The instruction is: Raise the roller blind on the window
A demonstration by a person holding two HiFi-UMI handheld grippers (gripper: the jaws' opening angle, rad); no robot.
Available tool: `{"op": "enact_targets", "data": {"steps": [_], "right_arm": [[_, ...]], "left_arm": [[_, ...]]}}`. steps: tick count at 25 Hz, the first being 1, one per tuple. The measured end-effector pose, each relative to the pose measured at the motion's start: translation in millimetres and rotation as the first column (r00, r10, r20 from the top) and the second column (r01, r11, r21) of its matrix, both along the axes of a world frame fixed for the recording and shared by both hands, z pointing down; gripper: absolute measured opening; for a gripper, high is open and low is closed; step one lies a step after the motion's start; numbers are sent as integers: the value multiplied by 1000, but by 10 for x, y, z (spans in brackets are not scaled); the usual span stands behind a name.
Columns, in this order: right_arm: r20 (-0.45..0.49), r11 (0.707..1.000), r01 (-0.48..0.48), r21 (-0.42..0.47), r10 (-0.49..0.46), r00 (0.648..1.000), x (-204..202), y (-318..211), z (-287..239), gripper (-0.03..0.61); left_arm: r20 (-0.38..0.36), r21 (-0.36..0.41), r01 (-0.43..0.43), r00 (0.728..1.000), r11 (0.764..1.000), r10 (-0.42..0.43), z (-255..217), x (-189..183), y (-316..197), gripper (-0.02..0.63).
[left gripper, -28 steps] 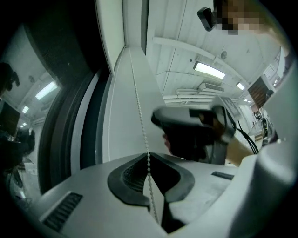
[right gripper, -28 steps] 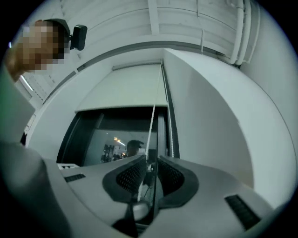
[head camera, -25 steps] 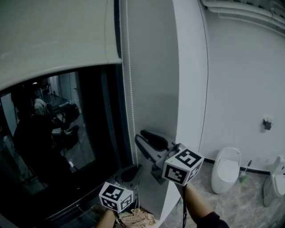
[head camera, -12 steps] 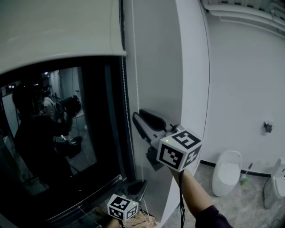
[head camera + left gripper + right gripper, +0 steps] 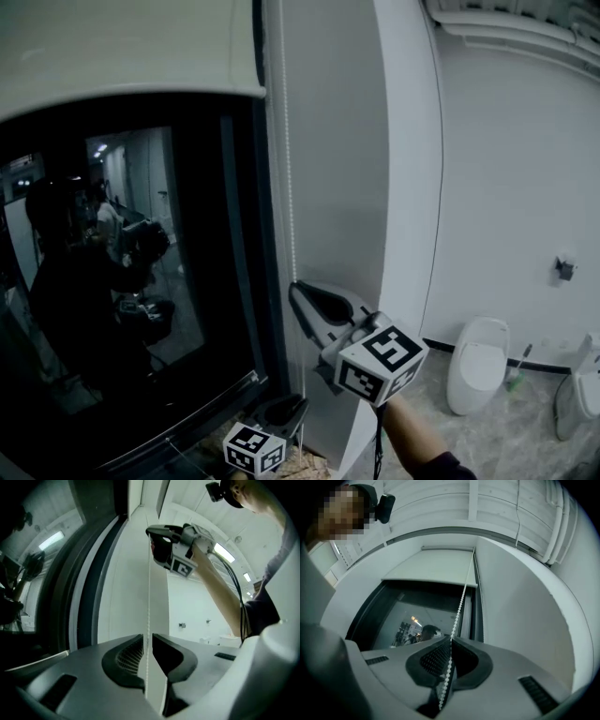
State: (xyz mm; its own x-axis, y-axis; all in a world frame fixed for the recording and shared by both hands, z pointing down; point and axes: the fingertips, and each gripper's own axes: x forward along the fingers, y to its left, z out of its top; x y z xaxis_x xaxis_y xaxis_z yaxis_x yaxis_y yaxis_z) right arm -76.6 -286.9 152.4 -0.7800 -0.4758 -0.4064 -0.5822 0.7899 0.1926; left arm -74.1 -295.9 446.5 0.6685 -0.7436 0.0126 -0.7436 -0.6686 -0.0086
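Dark window, blind near the top. Left gripper low, right gripper higher, both pinched on chain. Risk: beads slip through a weak pinch, or both pulling jams it.

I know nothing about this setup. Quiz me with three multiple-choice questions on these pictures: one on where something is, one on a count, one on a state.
1. Where does the bead chain hang?
A) left of the window
B) along its right edge
C) across its middle

2. How many handheld tools show in the head view?
A) one
B) three
C) two

3. The roller blind is:
A) mostly raised
B) fully down
C) lying on the floor

Answers:
1 B: the chain runs down beside the right frame.
2 C: the left tool is low, and the right tool is above it.
3 A: its bottom edge sits near the top, leaving the window bare below.
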Motion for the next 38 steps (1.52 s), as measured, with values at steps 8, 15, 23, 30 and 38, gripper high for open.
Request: {"op": "enact_targets", "data": {"steps": [8,15,23,30,38], "right_arm": [[-127,990,-2,-139,-16,992,-154,-61,969,15],[-161,981,11,-193,-43,986,-182,-4,1518,16],[-177,977,17,-214,-56,983,-183,55,1832,15],[-182,962,4,-274,-56,982,-99,-26,2147,17],[-19,957,80,-279,-88,996,91,-26,1573,18]], "left_arm": [[-254,208,23,967,978,31,-1447,-469,135,21],[-240,351,7,967,936,83,-2531,-363,105,21],[-200,392,-3,976,920,88,-3033,-156,-47,23],[-192,404,15,979,914,69,-2890,-97,-27,18],[-167,387,36,985,921,31,-2494,-87,13,18]]}}
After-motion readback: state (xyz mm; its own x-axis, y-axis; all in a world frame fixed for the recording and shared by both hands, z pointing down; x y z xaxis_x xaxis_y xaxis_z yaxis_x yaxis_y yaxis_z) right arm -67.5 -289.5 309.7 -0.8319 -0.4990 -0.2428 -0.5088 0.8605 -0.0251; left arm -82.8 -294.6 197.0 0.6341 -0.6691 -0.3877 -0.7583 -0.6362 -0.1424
